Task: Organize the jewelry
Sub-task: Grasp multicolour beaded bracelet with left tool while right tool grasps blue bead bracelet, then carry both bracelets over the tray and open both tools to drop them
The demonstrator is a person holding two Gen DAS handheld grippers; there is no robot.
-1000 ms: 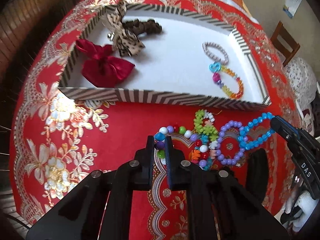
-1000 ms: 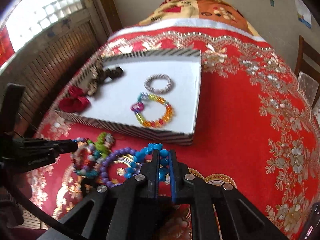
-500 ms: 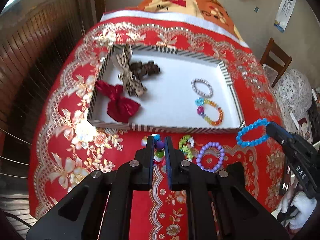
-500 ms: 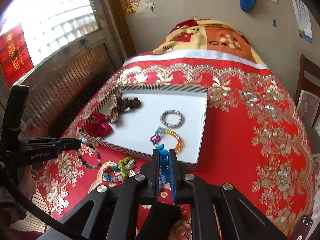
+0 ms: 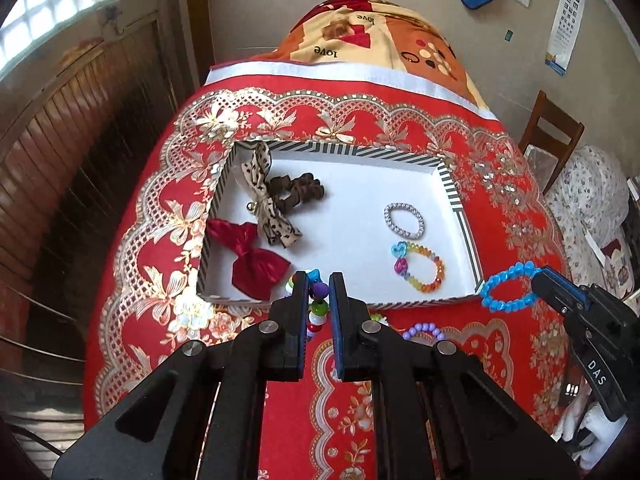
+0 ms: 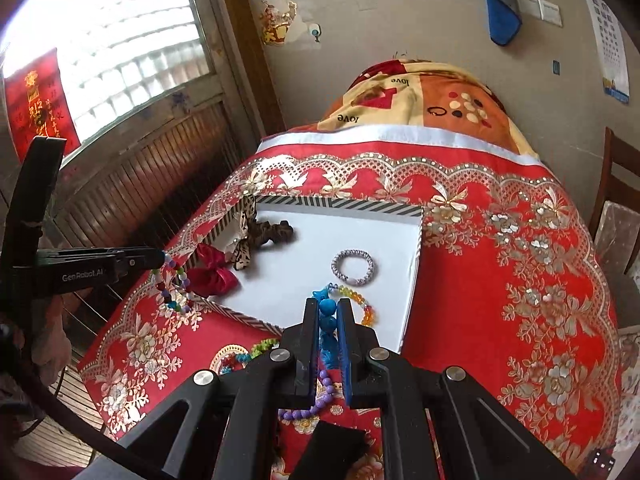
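A: Condition of the left tongs (image 5: 319,290)?

B: Closed narrowly on a multicoloured bead bracelet (image 6: 173,285), which is held above the near-left corner of the striped tray (image 5: 456,196). A second ago it was lying on the table.

A: And the right tongs (image 6: 328,312)?

B: Clamped on a blue bead bracelet (image 5: 507,287), now raised beside the tray's near-right corner. A purple bracelet (image 6: 316,400) is left on the red cloth (image 6: 500,280). Two bracelets and three bows are seen inside the tray.

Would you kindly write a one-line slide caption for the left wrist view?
Left hand-held gripper lifts a multicolour bead bracelet before the striped tray; right hand-held gripper holds a blue bracelet.
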